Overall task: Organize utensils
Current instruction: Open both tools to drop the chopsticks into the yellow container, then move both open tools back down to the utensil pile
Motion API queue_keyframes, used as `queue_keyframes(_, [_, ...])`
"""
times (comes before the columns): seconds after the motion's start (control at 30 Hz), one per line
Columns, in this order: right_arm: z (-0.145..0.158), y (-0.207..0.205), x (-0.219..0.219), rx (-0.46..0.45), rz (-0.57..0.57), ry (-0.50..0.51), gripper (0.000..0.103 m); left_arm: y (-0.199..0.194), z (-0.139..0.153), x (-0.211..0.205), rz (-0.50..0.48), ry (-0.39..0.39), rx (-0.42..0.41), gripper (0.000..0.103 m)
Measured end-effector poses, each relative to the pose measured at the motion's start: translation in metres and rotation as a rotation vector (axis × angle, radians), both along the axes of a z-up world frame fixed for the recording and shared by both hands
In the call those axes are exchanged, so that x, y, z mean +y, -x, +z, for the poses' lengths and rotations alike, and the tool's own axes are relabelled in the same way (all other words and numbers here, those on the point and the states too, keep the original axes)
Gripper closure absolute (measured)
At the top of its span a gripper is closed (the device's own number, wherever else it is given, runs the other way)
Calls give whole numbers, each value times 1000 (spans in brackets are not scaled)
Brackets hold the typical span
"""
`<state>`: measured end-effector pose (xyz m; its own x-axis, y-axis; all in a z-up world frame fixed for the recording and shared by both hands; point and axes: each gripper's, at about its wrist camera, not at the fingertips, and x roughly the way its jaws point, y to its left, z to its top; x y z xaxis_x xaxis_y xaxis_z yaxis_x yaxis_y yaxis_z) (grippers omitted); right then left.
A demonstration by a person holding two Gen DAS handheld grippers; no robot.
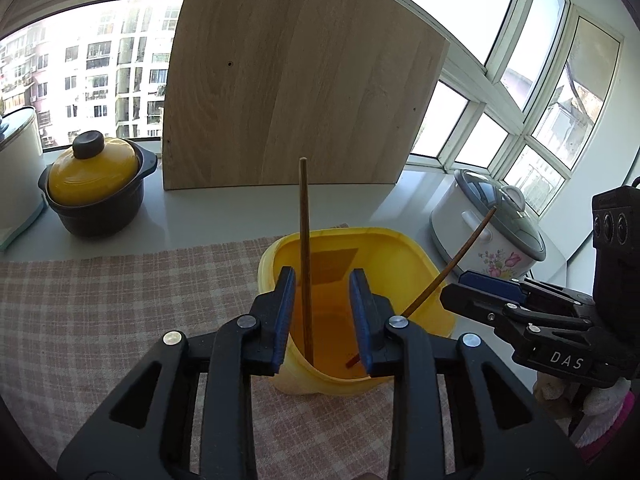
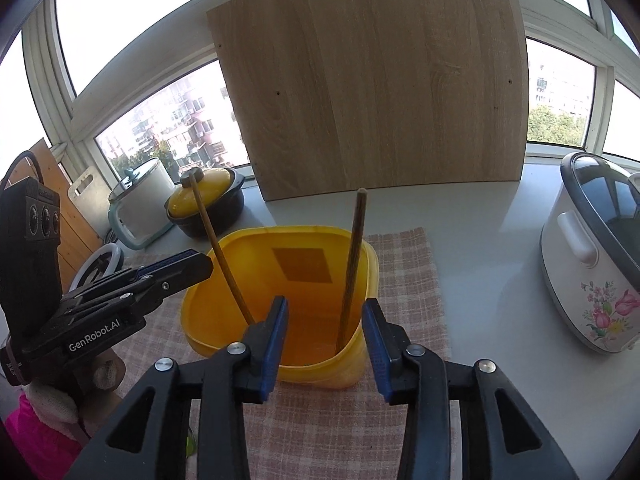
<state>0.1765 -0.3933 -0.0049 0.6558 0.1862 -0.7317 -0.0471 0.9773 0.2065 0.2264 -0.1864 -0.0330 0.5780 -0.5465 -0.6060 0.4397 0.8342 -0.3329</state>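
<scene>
Room: a sunlit window corner; apartment blocks showed through the panes, and a wood board (image 2: 372, 92) leaned upright against the window at the back of the counter.
Counter: a pale grey counter (image 1: 208, 212) carried a pink checked cloth (image 1: 120, 304) in the foreground.
Bin: a yellow bin (image 2: 280, 264) stood on the cloth, open at the top, with a dark square patch on its far inner wall.
Chopsticks: two brown sticks stood inside the bin. The first stick (image 1: 305, 256) rose nearly upright near the bin's left wall in the left view; the second stick (image 1: 452, 268) leaned out over the right rim toward the cooker.
Left gripper (image 1: 322, 316): it hovered over the bin's near rim with the jaws set wide apart. The first stick passed between the pads but touched neither.
Right gripper (image 2: 324, 334): it also hung above the bin's near edge, jaws spread wide and holding nothing.
Pot: a black pot (image 1: 98, 196) with a yellow lid sat at the left on the counter, well apart from the bin.
Cooker: a white rice cooker (image 2: 596, 264) with a flower print stood at the right, beside the cloth.
</scene>
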Motion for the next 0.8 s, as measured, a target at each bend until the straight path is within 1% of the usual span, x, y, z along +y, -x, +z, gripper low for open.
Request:
queue_keyframes(0.03, [2,2,0,-9,-6,6,39,3,2,3,6,0,-15,63])
queue_keyframes(0.07, [4,5,-1,-19,-13,10,32,5,3,6,9,-2,-22,63])
queue_keyframes(0.13, [7,11,-2,-37,-20,15,31,9,6,11,9,4,-23,63])
queue_keyframes(0.2, [9,16,-2,-43,-26,25,27,13,8,17,14,2,-31,63])
queue_keyframes(0.27, [12,21,0,-61,-29,31,20,19,10,22,15,-4,-45,63])
queue_keyframes(0.4, [14,31,4,-86,-33,43,13,30,14,33,20,-29,-66,63])
queue_keyframes(0.5, [13,38,7,-100,-30,31,0,39,16,44,31,-51,-79,63])
queue_keyframes(0.57, [12,44,8,-111,-35,20,0,43,17,54,44,-62,-81,63])
queue_keyframes(0.7, [7,52,11,-110,-23,0,0,55,17,86,67,-38,-76,63])
queue_keyframes(0.8, [2,60,13,-132,-2,-41,0,64,15,109,95,-56,-53,63])
